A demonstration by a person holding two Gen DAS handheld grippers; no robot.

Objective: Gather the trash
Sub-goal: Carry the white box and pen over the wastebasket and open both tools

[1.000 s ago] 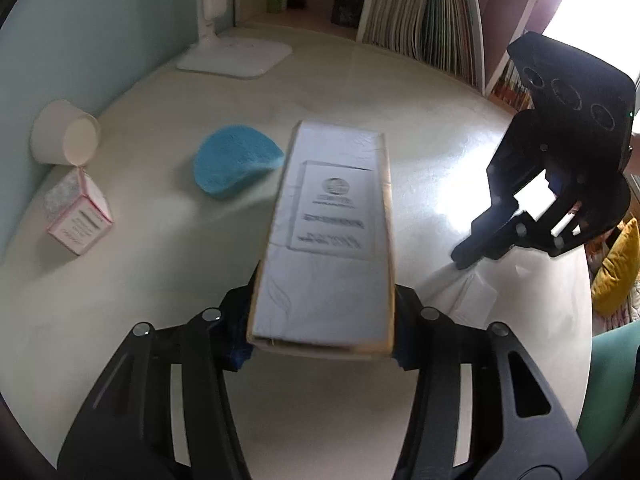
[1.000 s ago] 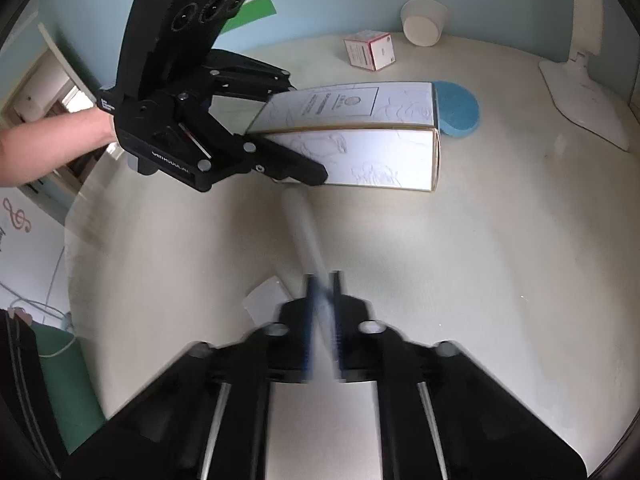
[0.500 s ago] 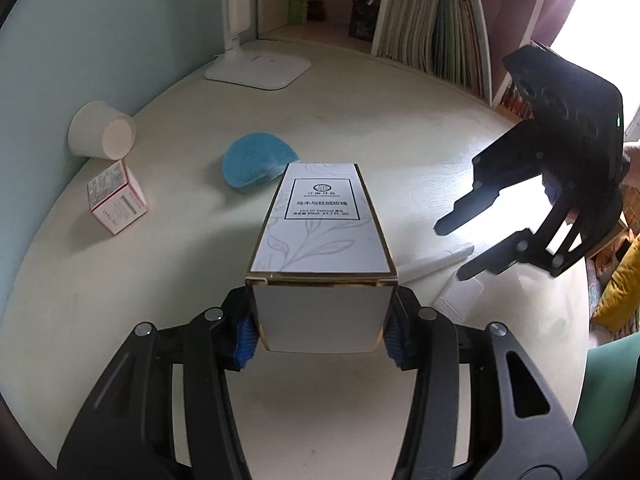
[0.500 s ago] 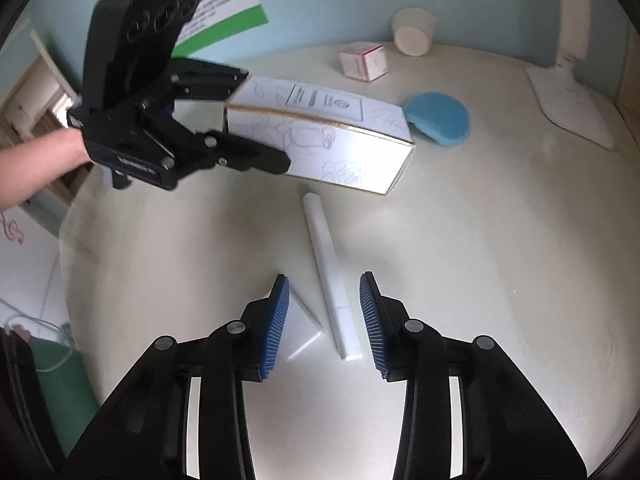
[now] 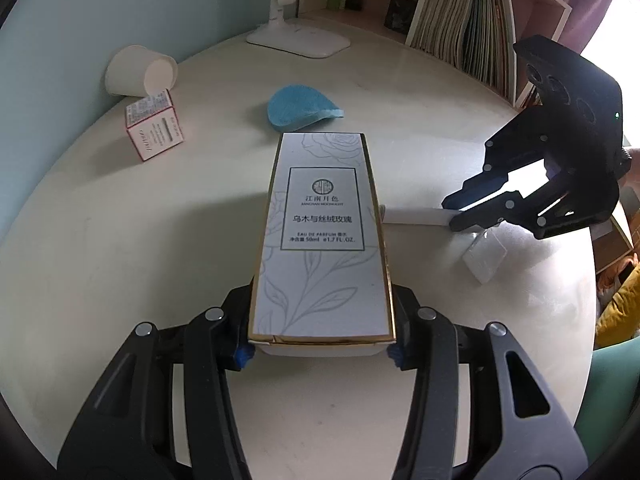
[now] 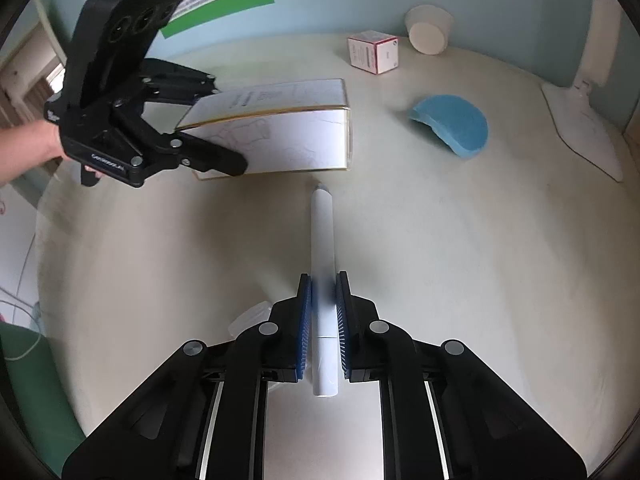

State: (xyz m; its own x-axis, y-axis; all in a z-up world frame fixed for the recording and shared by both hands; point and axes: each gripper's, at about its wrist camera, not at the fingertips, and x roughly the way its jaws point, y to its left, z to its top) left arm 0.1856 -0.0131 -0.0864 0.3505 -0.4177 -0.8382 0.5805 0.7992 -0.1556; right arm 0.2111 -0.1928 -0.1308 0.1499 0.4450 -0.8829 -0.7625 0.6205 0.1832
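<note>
My left gripper (image 5: pixel 322 354) is shut on a white perfume box (image 5: pixel 322 236) with gold edges and holds it above the round table (image 5: pixel 120 240). The box also shows in the right wrist view (image 6: pixel 280 136), with the left gripper (image 6: pixel 224 128) around its near end. My right gripper (image 6: pixel 323 296) is shut on a white tube (image 6: pixel 323 240) that points toward the box. In the left wrist view the right gripper (image 5: pixel 460 212) holds the tube (image 5: pixel 412 216) at the right. A small clear plastic packet (image 5: pixel 484 258) lies under it.
A blue sponge (image 5: pixel 300 108), a small pink-edged box (image 5: pixel 154 130) and a tipped paper cup (image 5: pixel 140 72) lie at the far side. A white lamp base (image 5: pixel 300 38) stands by the bookshelf (image 5: pixel 468 24). The table edge runs close at the right.
My right gripper has closed on the white tube, which lay loose between its open fingers half a second ago. My left gripper still holds the perfume box, now tilted more level.
</note>
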